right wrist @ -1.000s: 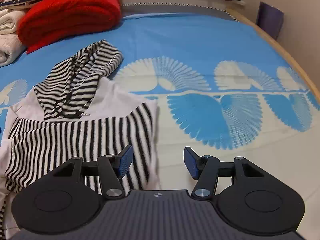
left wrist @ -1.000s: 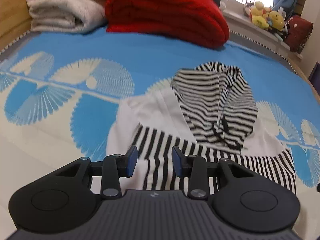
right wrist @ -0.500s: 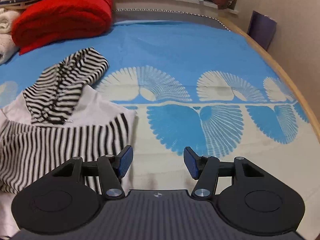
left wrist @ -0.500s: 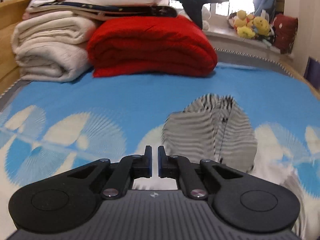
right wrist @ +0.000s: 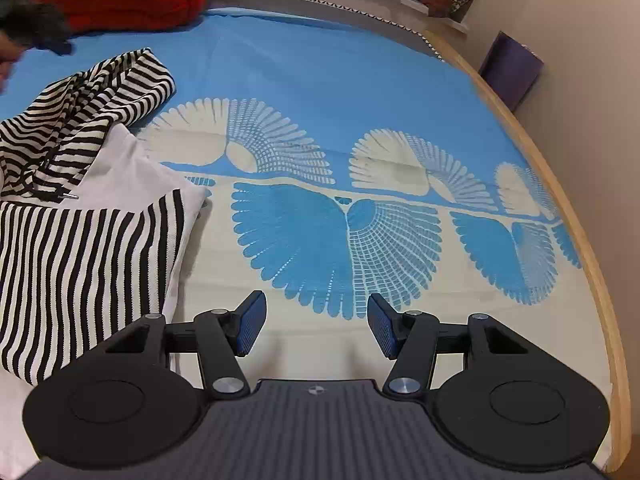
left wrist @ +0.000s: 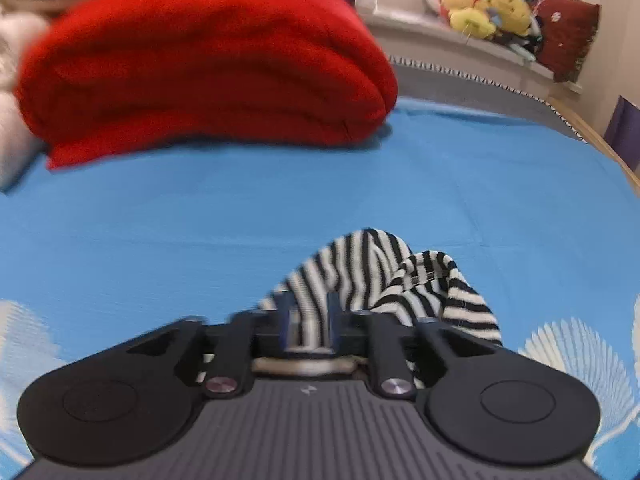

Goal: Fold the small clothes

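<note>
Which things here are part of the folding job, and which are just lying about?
Part of the job:
striped hoodie
its striped hood, between the jaws of the left gripper, which have just been opening
right gripper, open over the bedspread

Lying about:
red blanket
yellow plush toys
dark red cushion

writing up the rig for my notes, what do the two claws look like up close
Both match. The left claw and the right claw each have black linkage arms on silver pivot screws, two round black discs, and a dark grey ribbed body bearing a small round logo. The right claw's pads are blue and textured. No cables or sleeves show.
</note>
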